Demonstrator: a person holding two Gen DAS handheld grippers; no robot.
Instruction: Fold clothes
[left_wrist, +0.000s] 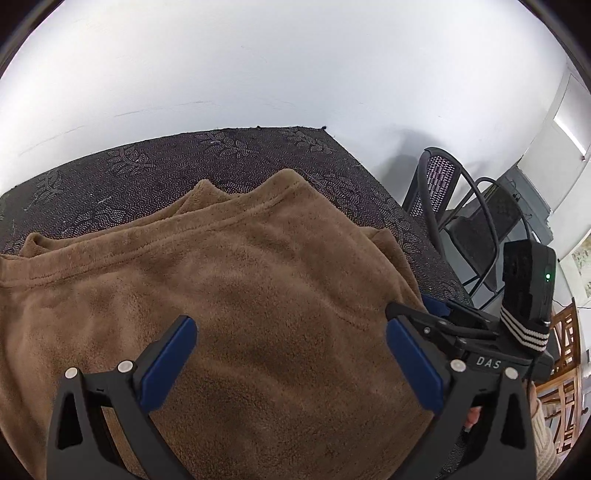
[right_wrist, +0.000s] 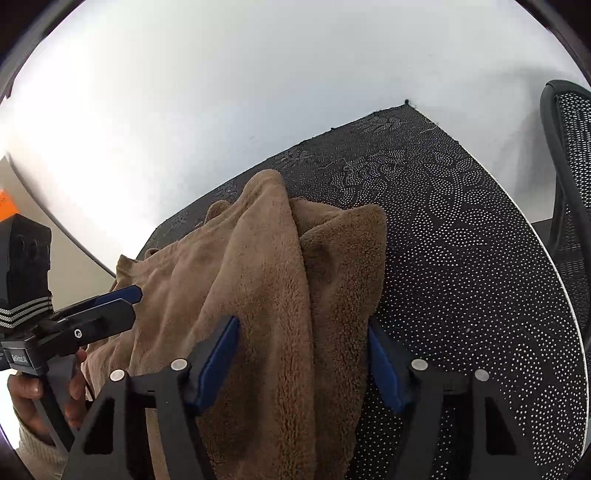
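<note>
Brown fleece garment (left_wrist: 236, 302) lies on the dark dotted tabletop (left_wrist: 155, 166); left tongs (left_wrist: 291, 354) spread, released above it; right tongs (right_wrist: 303, 354) clasp its bunched fold.

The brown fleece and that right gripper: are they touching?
Touching. The right wrist view shows the brown fleece bunched between the right gripper, both blue pads against its folds.
</note>
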